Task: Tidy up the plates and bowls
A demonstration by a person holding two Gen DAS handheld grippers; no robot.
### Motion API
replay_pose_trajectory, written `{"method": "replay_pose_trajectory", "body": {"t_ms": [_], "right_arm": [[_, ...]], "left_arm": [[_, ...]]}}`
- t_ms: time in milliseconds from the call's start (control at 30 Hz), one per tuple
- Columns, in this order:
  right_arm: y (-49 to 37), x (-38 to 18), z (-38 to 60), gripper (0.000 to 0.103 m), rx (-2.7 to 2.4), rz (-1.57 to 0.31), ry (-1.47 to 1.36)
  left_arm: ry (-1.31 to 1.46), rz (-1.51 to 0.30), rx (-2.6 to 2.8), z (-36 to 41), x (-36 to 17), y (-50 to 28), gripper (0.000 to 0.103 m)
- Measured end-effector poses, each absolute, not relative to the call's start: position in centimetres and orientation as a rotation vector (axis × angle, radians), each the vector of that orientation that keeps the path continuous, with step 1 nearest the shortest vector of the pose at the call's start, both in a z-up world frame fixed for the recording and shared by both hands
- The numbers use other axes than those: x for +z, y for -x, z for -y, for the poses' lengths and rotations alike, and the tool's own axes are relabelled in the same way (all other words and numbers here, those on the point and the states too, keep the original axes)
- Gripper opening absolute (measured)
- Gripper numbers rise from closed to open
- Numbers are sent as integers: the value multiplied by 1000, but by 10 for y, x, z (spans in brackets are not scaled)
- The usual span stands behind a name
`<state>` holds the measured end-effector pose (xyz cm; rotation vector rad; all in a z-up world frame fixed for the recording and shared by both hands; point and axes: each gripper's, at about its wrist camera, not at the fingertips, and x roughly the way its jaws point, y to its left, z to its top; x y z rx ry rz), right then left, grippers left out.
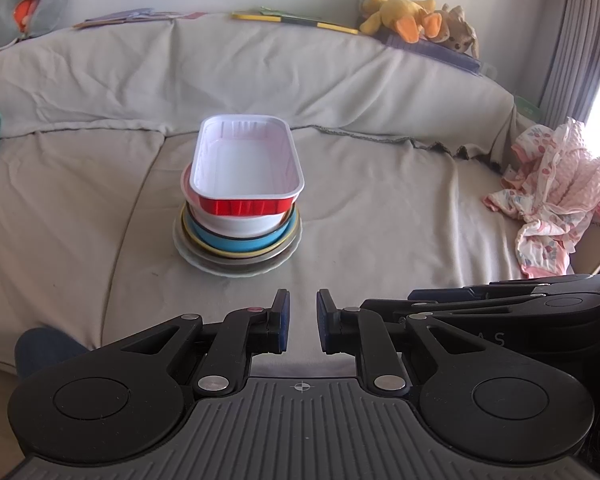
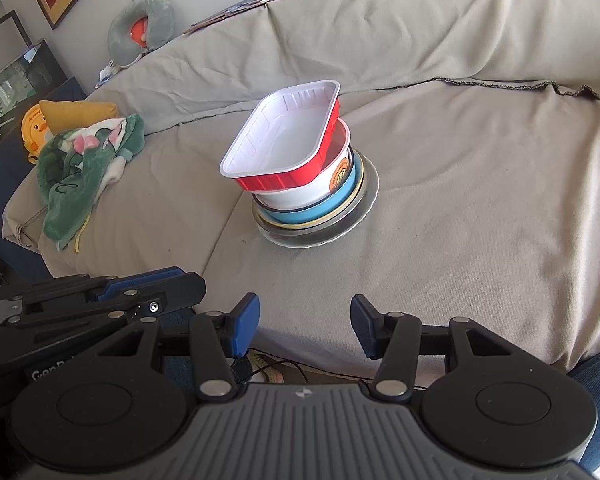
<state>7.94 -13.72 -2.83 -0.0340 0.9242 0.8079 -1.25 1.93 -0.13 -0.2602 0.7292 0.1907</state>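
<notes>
Jaws of the left gripper [image 1: 302, 322] sit drawn in to a narrow slit, holding nothing; jaws of the right gripper [image 2: 305, 326] stand partly spread, also holding nothing. Both hover low over the sofa seat [image 1: 380, 208], side by side, each one's body showing at the edge of the other's view.

Stack of dishes [image 1: 240, 208] lies straight ahead of both sets of jaws, well apart from them, no contact. From the left jaws it sits ahead and a touch left of centre; from the right jaws, ahead and about centred. Neither hand is clearly nearer; I cannot tell.

Stack order, top down: red tray [image 2: 288, 140] with white inside, white bowl [image 2: 300, 196], blue dish [image 2: 300, 212], a yellow-rimmed piece, then the wide pale plate [image 2: 364, 204] on the cushion. Tray is oblong; in the left view its long axis runs away from the jaws, short red end facing them. In the right view it sits skewed and overhangs the bowl toward the left, so it looks tilted and loosely seated.

Judgement: everything looks already stacked, task near done or done. If the tray needs squaring, the right jaws are open enough to take a rim; the left would need to open first. Risk: nudging the overhanging tray could tip it off.
</notes>
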Motion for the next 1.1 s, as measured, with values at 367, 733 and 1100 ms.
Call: {"method": "replay_pose_trajectory", "body": {"t_ms": [367,733,1100], "right_arm": [[-79,-28,137,51,809,-927,33],[-80,-28,137,51,810,-928,32],[-80,-28,138,51,811,-928,31]], "left_arm": [[261,-730,189,-19,-2,12,17],[261,-731,189,-18,-2,13,17],[261,-730,187,-17,-3,13,17]]}}
